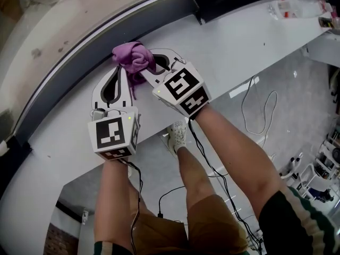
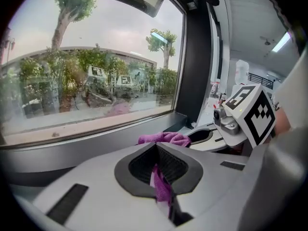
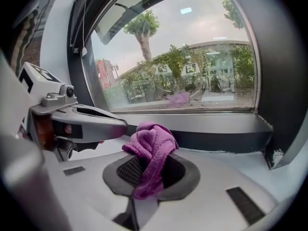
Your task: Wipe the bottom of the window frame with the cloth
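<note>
The left gripper (image 2: 157, 153) has its jaws pressed together on a thin strand of the purple cloth (image 1: 133, 57), which trails down between the dark pads. The right gripper (image 3: 150, 163) is likewise clamped on the cloth: a thick fold runs through its jaws and the bunched bulk sits on top of their tips. In the head view the two grippers lie side by side, nearly touching, their tips meeting at the cloth at about 11 o'clock from the picture's middle. The bundle rests on the white sill (image 1: 239, 47), right against the dark grey bottom rail of the window frame (image 1: 79, 57), which curves from 8 o'clock up to 1 o'clock. Beyond the glass (image 3: 192, 66) stand trees and a low building. Below the sill, at 5 o'clock, are the person's bare legs, a white sneaker (image 1: 178, 136) and cables (image 1: 260, 110) on the grey floor.
</note>
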Motion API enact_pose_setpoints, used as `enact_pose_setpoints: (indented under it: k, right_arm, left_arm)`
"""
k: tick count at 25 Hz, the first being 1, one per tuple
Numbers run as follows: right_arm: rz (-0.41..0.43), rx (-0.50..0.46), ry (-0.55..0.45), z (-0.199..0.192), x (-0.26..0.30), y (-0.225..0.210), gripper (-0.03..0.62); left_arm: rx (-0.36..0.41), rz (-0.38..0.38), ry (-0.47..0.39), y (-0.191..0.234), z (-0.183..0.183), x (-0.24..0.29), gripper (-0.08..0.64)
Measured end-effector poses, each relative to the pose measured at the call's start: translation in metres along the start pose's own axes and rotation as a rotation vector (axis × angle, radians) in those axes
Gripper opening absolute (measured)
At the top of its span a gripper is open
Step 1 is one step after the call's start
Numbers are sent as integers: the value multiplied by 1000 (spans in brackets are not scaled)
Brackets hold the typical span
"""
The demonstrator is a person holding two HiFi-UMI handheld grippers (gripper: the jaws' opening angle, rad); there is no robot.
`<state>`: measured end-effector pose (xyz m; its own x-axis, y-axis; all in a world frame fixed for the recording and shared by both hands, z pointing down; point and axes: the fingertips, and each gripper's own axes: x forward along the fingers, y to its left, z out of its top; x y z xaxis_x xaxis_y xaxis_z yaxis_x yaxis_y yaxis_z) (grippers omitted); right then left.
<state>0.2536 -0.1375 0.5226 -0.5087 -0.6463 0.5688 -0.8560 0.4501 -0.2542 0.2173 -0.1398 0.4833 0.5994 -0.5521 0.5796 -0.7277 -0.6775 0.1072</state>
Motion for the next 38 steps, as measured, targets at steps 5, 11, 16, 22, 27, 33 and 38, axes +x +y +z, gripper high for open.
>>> enact_pose_setpoints:
  k: [5,11,16,22,27,33,38]
  right_arm:
    - [-43,-16,13,-7,-23,-32,74]
    - [-88,-10,20,-11,-42,-68,73]
    - [-119,-25,46,-15,-59,-93,72]
    - [-221,-40,69,-22,-79,-125,72]
    - [-261,-44,84,-27,-87,-140,74]
    - [-324,11,90,-34,-100,-165,74]
    - [-286,36,101,-40,-95,-165,74]
  left_arm:
    - [12,-34,10,-31,10,24,8]
    - [7,-58,17,-61,21,47,8]
    - [1,-71,13,-80,31,62,8]
    - [-33,-83,17,-101,35,70,7]
    - [-29,-111,19,-116,39,76,8]
    - [-40,-117,26,-126,39,80,7]
    - [-8,-145,53,-137,37,84,8]
